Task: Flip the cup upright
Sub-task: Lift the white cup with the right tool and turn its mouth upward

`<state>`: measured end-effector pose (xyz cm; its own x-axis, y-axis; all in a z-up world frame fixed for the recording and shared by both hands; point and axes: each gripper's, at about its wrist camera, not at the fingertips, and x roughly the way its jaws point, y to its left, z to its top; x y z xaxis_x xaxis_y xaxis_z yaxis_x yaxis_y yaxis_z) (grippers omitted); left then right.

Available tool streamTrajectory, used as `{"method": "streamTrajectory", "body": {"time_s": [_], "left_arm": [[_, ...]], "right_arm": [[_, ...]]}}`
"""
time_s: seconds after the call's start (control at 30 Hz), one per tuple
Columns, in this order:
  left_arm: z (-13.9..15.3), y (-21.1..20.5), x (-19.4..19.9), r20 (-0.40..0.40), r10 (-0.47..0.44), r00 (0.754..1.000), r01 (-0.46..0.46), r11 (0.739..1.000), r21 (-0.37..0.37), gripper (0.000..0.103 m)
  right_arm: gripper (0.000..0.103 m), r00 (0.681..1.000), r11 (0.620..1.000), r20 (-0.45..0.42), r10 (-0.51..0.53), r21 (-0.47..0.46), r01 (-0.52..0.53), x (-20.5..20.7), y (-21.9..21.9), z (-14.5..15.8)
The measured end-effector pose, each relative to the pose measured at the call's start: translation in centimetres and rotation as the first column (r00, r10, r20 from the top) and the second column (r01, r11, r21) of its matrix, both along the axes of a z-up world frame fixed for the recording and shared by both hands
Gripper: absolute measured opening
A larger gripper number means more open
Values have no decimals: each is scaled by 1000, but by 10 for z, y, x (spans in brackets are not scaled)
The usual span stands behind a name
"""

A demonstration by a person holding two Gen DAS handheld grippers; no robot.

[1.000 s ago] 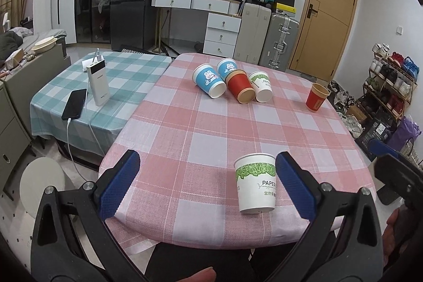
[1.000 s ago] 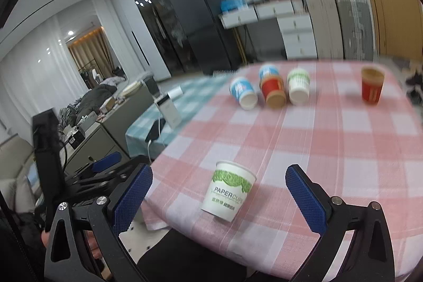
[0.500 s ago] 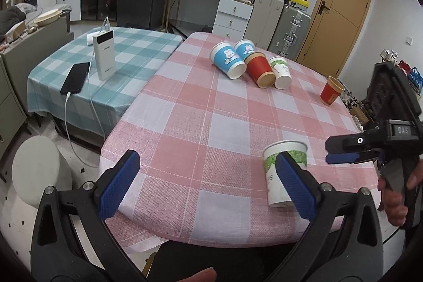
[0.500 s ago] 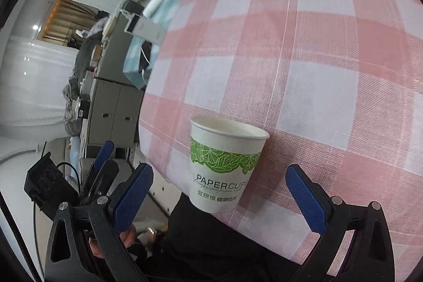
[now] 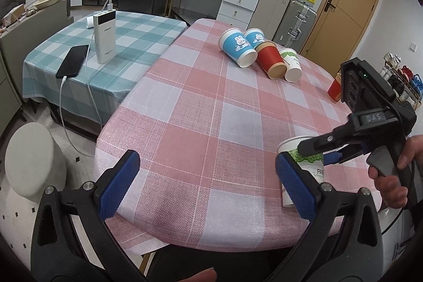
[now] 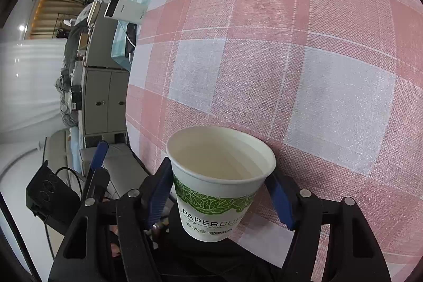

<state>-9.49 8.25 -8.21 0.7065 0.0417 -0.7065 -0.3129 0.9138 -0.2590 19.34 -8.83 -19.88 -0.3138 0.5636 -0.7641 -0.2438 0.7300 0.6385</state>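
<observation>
A white paper cup with a green leaf band [image 6: 215, 198] stands upright, mouth up, near the front right edge of the pink checked table [image 5: 211, 107]. My right gripper [image 6: 220, 193] is shut on the white paper cup, one blue pad on each side just under the rim. The same cup [image 5: 308, 171] shows in the left wrist view with the right gripper [image 5: 330, 153] clamped around it. My left gripper [image 5: 208, 183] is open and empty over the front table edge, to the left of the cup.
Several cups lie on their sides at the far end: a blue rabbit cup [image 5: 238, 48], a red cup [image 5: 272, 62], a white green-leaf cup [image 5: 290, 65]. A red cup [image 5: 334, 91] stands at the right edge. A power bank [image 5: 105, 37] and phone [image 5: 72, 61] lie on the teal table.
My right gripper has moved in around the white paper cup and shut on it. The left gripper has drifted left, so the cup now sits at its right finger.
</observation>
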Motion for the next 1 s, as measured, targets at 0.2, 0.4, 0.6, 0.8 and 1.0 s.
{"method": "streamTrajectory", "body": {"time_s": [0.2, 0.4, 0.6, 0.8, 1.0], "left_arm": [[-3, 7, -1, 4, 22, 1000, -22, 1000, -8, 102], [-1, -2, 2, 5, 0, 1000, 0, 1000, 1, 102], [1, -13, 11, -6, -28, 1000, 28, 1000, 12, 102], [5, -26, 31, -10, -66, 998, 66, 997, 26, 102], [7, -51, 63, -17, -127, 992, 127, 991, 45, 102]], "right_arm": [[64, 999, 999, 47, 15, 46, -17, -4, -7, 13], [64, 993, 996, 115, -14, 93, 3, -7, -20, 32], [64, 942, 975, 297, -156, 198, 100, 3, -66, 72], [64, 788, 947, 545, -286, 284, 148, -11, -109, 114], [64, 503, 963, 823, -264, 195, 187, -60, -127, 123]]}}
